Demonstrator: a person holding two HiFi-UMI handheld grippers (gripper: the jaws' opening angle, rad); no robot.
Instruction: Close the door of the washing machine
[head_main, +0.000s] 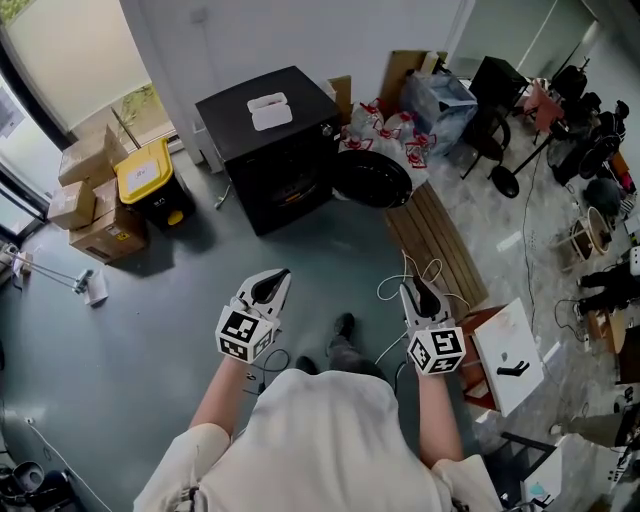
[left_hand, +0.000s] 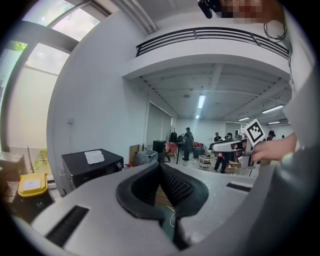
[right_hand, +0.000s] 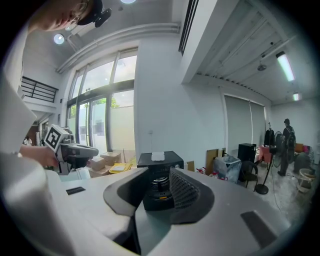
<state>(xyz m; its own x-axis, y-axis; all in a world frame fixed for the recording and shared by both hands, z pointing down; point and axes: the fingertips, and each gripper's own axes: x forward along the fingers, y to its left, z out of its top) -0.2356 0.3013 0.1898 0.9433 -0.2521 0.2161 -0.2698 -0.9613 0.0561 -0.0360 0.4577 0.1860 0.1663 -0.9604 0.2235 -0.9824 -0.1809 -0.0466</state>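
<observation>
The black washing machine stands on the grey floor ahead of me, with a white pad on its top. Its round dark door hangs open, swung out to the right of the drum opening. Both grippers are held in the air well short of the machine and touch nothing. My left gripper has its fingertips together; the left gripper view has the machine off to its left. My right gripper stands open with nothing in it, and the machine's front shows through the gap between its jaws.
Cardboard boxes and a yellow-lidded bin sit left of the machine. Bags lie behind the door, and a slatted wooden pallet lies to its right. A white cable trails on the floor. Chairs and people fill the far right.
</observation>
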